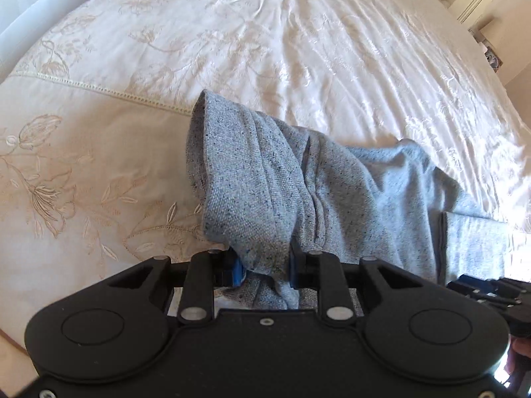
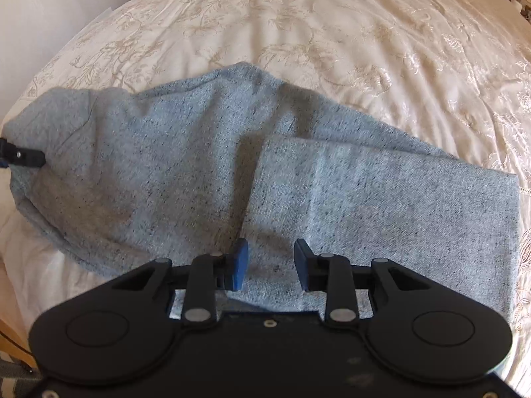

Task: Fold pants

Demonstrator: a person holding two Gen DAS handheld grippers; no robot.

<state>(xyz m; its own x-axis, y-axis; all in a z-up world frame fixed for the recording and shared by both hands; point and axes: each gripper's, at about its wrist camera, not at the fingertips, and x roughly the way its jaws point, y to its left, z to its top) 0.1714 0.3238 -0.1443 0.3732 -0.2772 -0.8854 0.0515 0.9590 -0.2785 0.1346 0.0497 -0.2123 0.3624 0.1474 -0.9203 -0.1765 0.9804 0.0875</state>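
Left gripper [image 1: 265, 265] clamps pants [image 2: 205, 165] at frame bottom; right gripper [image 2: 271, 263] gapes, empty. Lift evenly, keeping edges aligned.

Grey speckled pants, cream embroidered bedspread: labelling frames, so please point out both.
grey speckled pants [image 2: 172, 172], right wrist view, middle of the fabric.
cream embroidered bedspread [image 1: 298, 39], left wrist view, bare patch beyond the pants.

The speckled grey knit pants [image 2: 199, 165] lie across the near part of the cream embroidered bedspread [image 2: 365, 33], which stretches away behind them. In the right wrist view, a folded panel lies on top at the right, the bulk to its left. The black left gripper [image 1: 265, 265] clamps a raised bunch at the pants' left end; the black right gripper [image 2: 271, 262] hovers parted over the near edge.
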